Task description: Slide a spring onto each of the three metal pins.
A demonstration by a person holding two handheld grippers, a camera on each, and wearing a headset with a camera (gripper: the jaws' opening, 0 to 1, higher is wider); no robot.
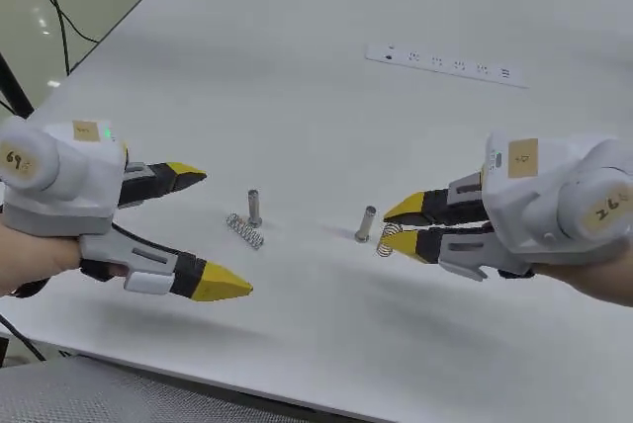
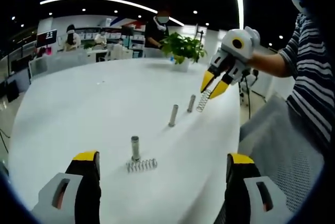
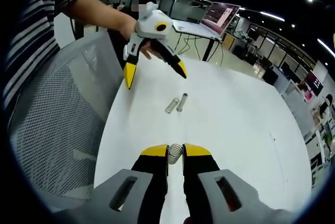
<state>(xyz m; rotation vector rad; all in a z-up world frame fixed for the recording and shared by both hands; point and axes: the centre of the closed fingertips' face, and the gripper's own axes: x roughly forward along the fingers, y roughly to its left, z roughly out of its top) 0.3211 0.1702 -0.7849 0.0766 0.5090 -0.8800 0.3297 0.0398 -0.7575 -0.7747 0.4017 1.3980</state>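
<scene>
Beside one pin (image 1: 366, 222), a spring (image 1: 388, 238) sits clamped in the right gripper (image 3: 176, 150).

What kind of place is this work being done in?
Most likely an open-plan office or lab: a large white table with a power strip, a laptop on another desk, and a potted plant under rows of ceiling lights.
</scene>
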